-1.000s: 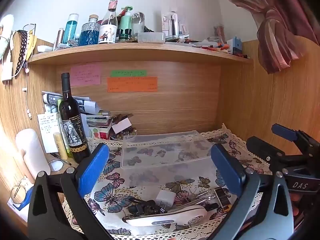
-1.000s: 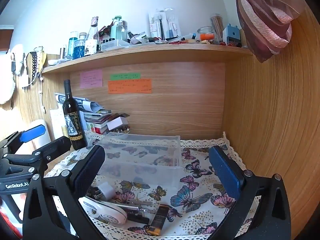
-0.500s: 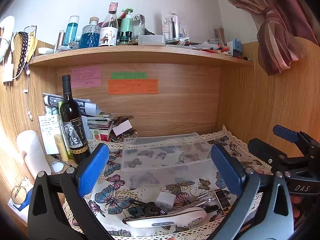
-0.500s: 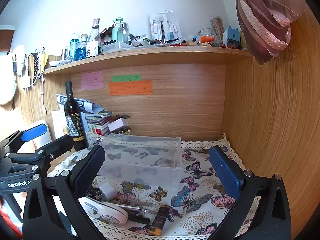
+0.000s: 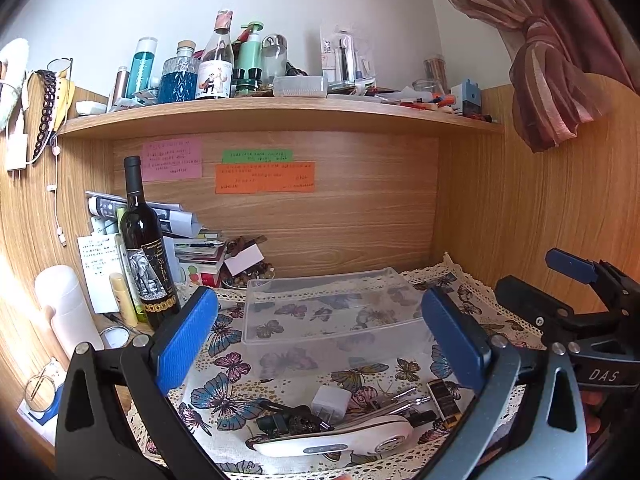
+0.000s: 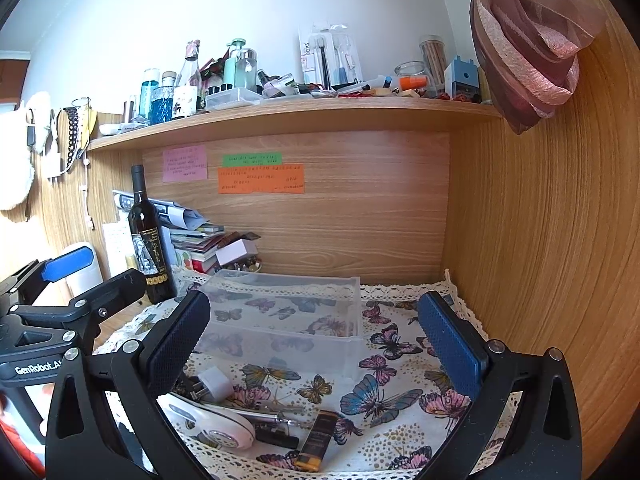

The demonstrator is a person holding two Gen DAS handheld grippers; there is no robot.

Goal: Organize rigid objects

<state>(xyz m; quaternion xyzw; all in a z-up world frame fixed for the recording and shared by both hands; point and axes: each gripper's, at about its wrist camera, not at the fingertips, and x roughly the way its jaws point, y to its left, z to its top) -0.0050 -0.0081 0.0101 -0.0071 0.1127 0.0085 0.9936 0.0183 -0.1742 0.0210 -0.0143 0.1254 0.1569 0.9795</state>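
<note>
Clear plastic box (image 5: 332,312) beyond both spread tongs (image 5: 320,344)

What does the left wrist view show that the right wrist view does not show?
Only the left wrist view shows the round hand mirror by the wine bottle and the right gripper from outside. Only the right wrist view shows the left gripper from outside. Both show the empty clear box, white charger plug, white oval device and butterfly cloth.
</note>
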